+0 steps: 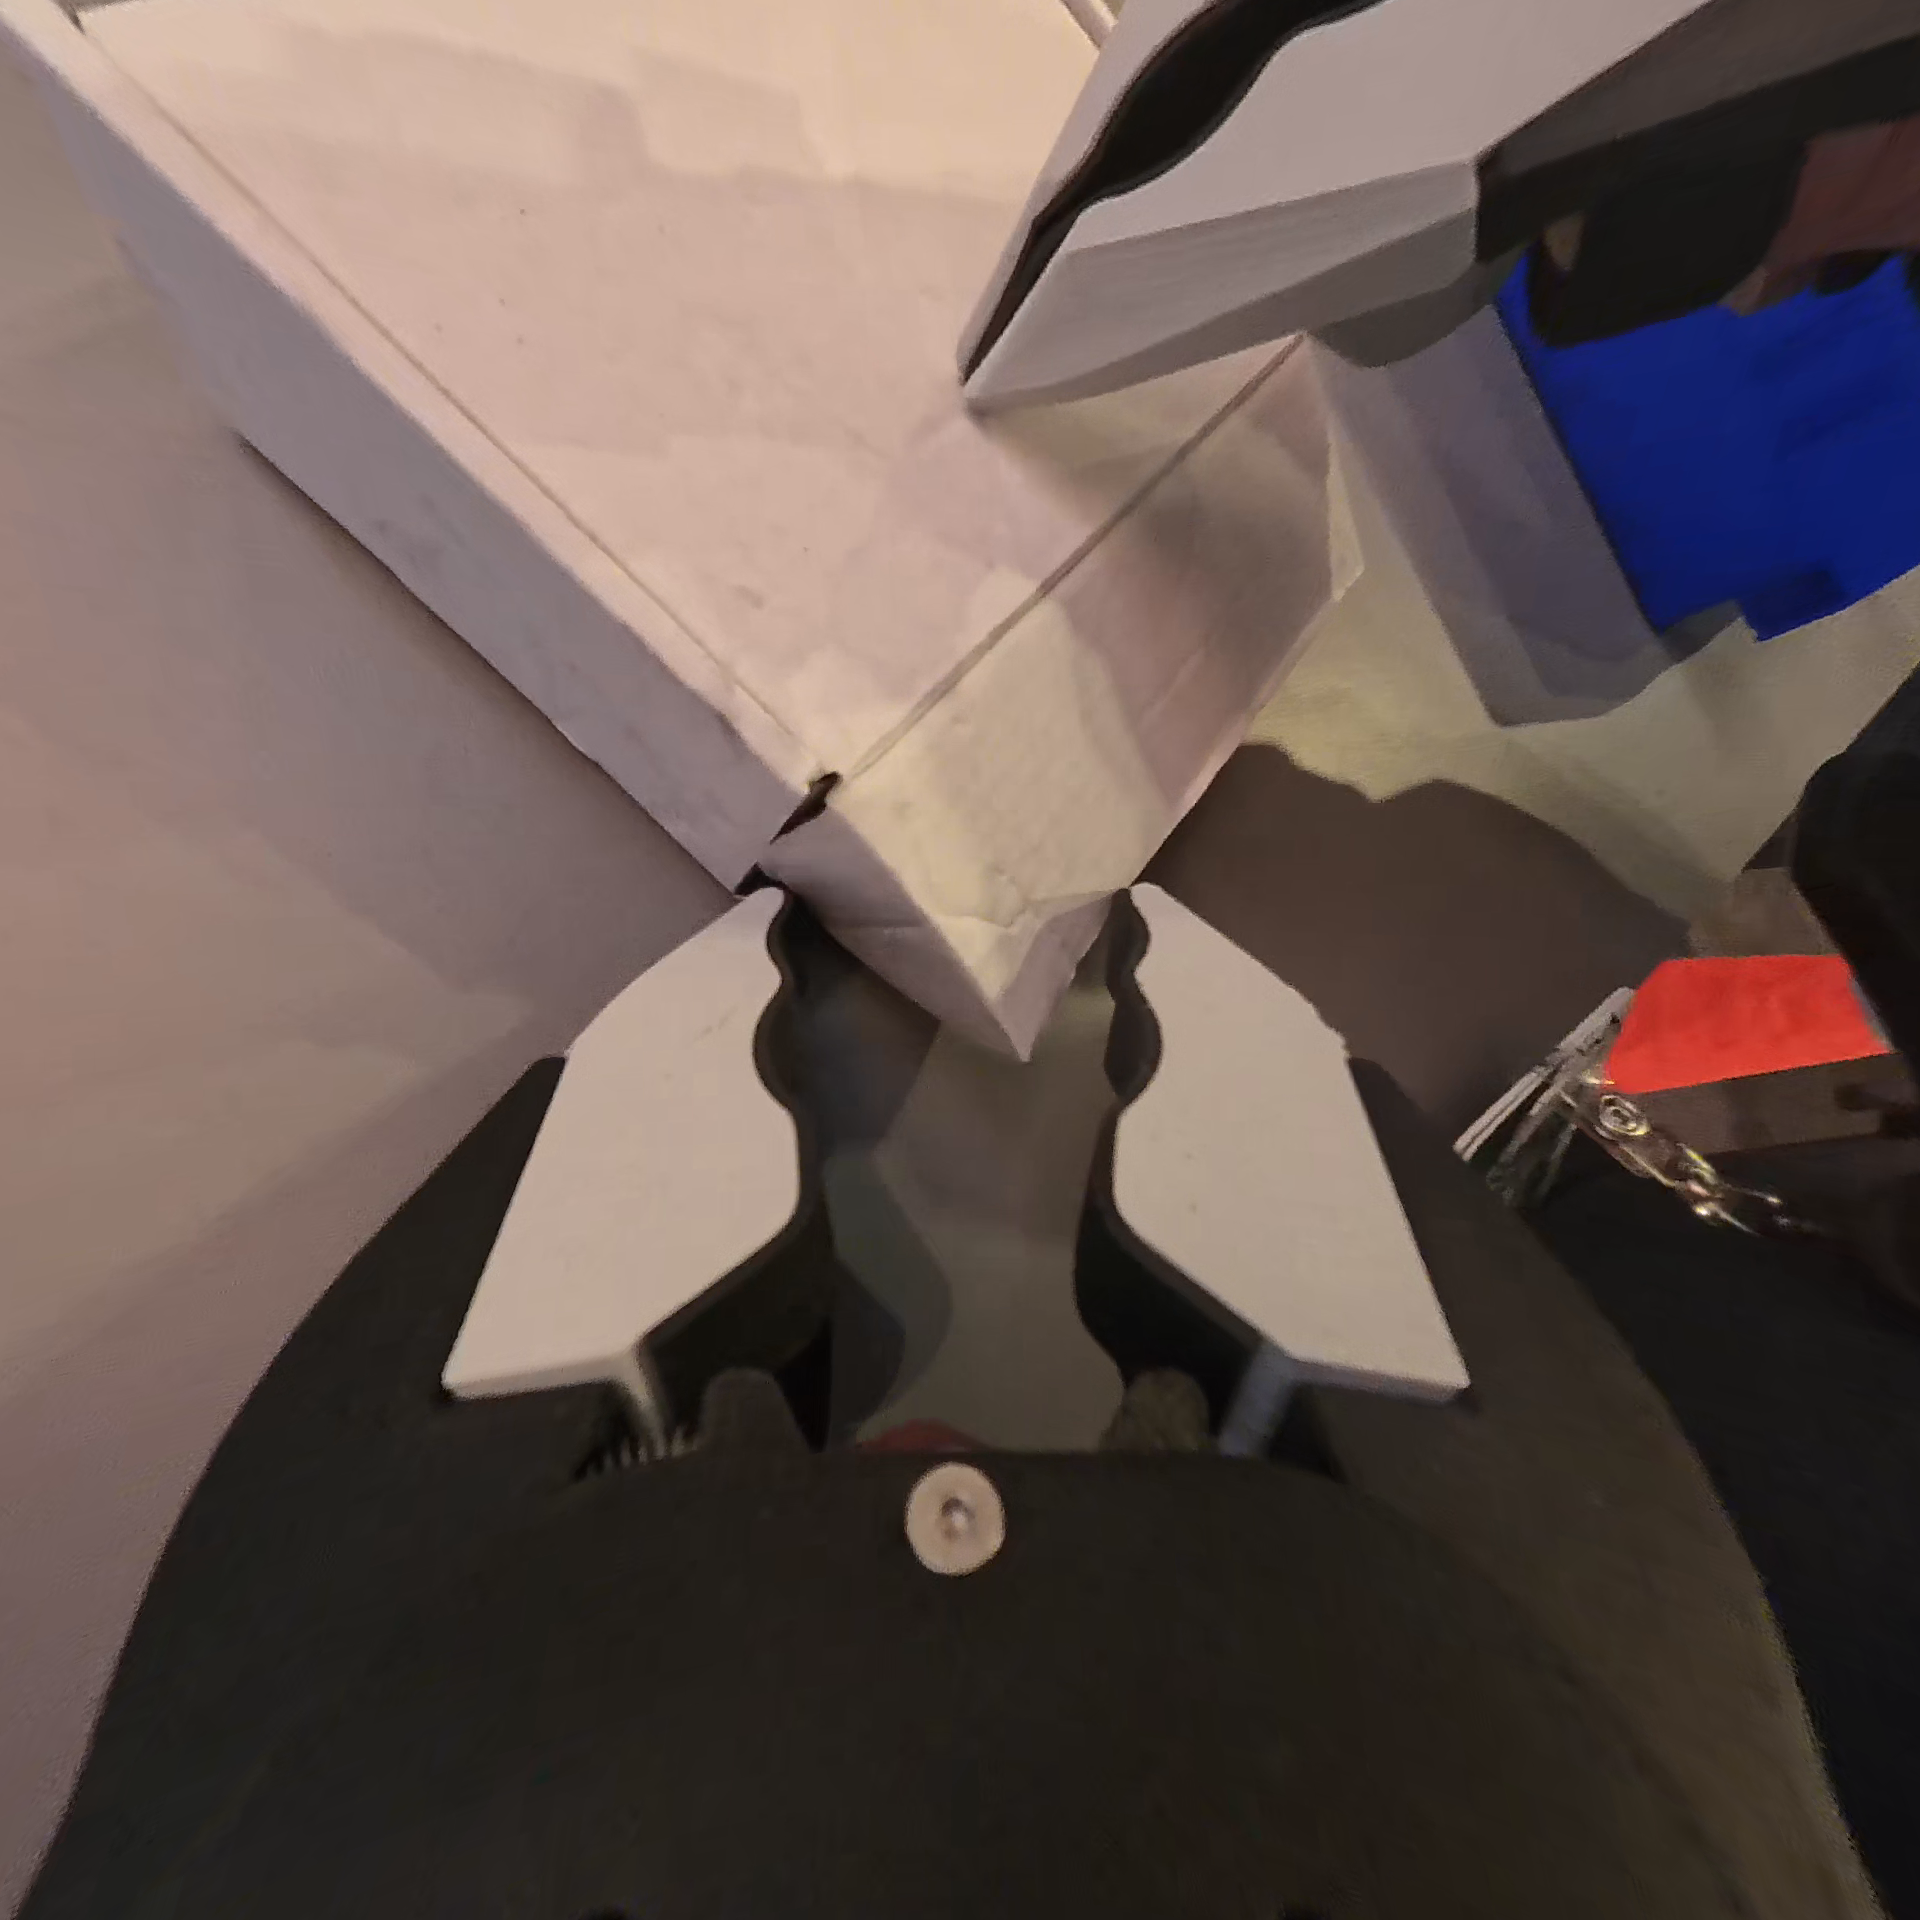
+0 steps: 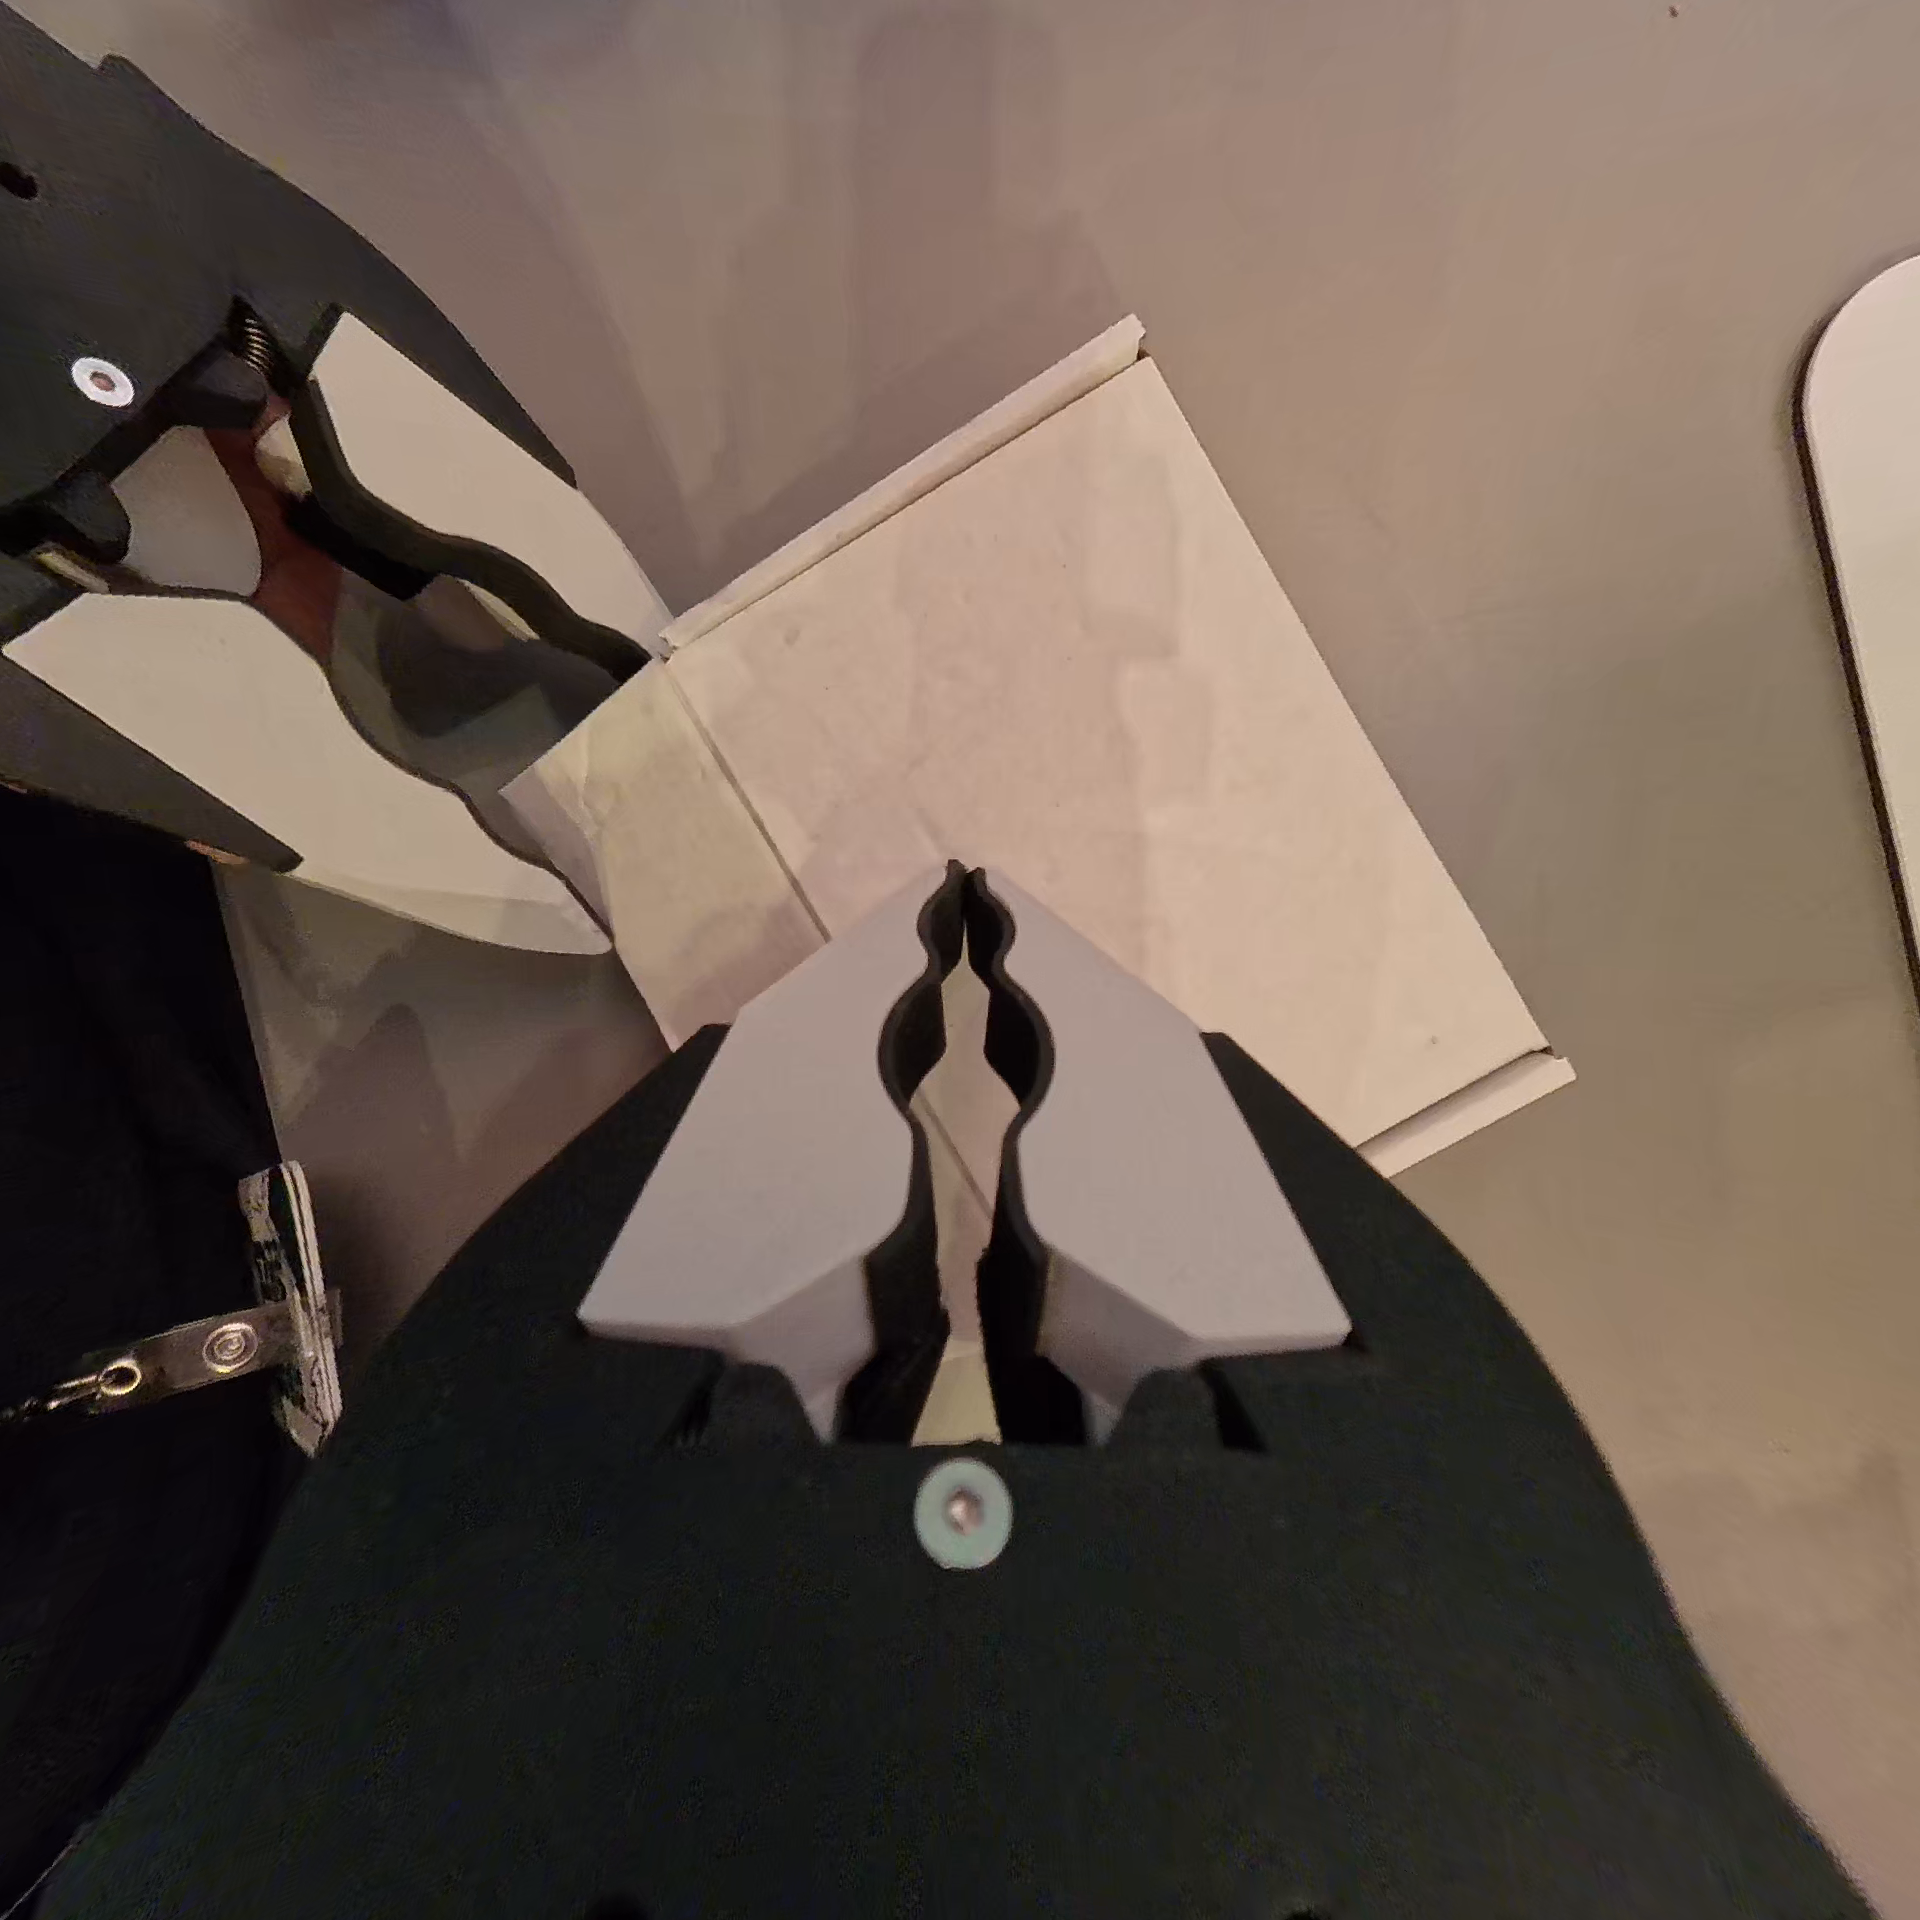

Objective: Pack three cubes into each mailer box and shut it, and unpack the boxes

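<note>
White mailer box (image 2: 1091, 727) lies shut on the grey table (image 2: 1455, 260), set diagonally, its front flap (image 1: 1049, 758) angled down at the near end. Left gripper (image 1: 951, 935) is spread, its jaws straddling the flap's lower corner; the left finger (image 1: 665, 1122) touches the box corner, the right finger sits just beside the flap edge, contact unclear. In the right wrist view the same gripper (image 2: 582, 748) comes in from the left onto that flap end. Right gripper (image 2: 964, 883) has its fingers pressed together with nothing between them, tips resting on or just above the lid, near the flap fold. In the left wrist view it (image 1: 997, 353) shows at top right over the lid. Beyond the box: a blue cube (image 1: 1714, 468) inside another open white box (image 1: 1507, 582), a red cube (image 1: 1756, 1018) nearer. A badge clip (image 2: 281, 1340) hangs on dark clothing at left. White rounded board (image 2: 1870, 623) at the table's right edge.
</note>
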A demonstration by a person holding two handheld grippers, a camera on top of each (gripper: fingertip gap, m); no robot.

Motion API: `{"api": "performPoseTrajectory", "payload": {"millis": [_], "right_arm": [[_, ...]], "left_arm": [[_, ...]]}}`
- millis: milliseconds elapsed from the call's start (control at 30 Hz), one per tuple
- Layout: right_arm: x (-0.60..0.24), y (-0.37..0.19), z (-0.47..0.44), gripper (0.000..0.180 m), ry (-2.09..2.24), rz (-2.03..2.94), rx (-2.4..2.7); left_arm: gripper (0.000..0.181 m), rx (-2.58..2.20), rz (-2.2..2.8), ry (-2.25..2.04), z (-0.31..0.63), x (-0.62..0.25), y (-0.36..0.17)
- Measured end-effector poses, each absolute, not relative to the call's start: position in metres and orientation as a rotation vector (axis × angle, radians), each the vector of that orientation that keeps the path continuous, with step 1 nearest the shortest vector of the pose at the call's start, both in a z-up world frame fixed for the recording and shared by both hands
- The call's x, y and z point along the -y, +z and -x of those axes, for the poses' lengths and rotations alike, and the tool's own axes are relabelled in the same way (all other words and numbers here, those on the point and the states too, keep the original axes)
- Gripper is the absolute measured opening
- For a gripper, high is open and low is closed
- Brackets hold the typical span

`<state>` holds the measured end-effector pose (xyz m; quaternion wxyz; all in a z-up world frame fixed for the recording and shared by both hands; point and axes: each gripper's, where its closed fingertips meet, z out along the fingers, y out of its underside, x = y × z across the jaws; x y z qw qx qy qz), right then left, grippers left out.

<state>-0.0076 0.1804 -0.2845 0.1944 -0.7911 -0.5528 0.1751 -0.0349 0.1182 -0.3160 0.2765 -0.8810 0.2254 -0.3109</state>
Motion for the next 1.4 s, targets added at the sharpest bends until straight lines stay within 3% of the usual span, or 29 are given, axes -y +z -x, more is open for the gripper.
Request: {"api": "performPoseTrajectory", "payload": {"millis": [333, 800, 967, 1133, 1167, 1200, 1400], "right_arm": [[-0.181, -0.284, 0.007, 0.0, 0.49, 2.223, 1.551], [-0.182, -0.284, 0.007, 0.0, 0.49, 2.216, 1.556], [-0.182, -0.282, 0.005, 0.0, 0.489, 2.229, 1.562], [-0.191, -0.248, -0.045, 0.0, 0.504, 2.313, 1.27], [-0.191, -0.252, -0.061, 0.034, 0.465, 2.366, 1.211], [-0.184, -0.259, -0.074, 0.029, 0.463, 2.423, 1.191], [-0.155, -0.304, -0.085, 0.039, 0.513, 2.533, 1.186]], "left_arm": [[0.056, -0.593, 2.336, -0.877, 0.035, -0.118, -0.317], [0.043, -0.591, 2.322, -0.82, 0.046, -0.122, -0.313], [0.057, -0.641, 2.34, -0.715, 0.05, -0.133, -0.32], [0.057, -0.68, 2.295, -0.725, 0.057, -0.14, -0.31], [0.057, -0.698, 2.298, -0.739, 0.055, -0.14, -0.311], [0.058, -0.725, 2.287, -0.753, 0.053, -0.14, -0.31], [0.053, -0.796, 2.285, -0.782, 0.048, -0.14, -0.308]]}}
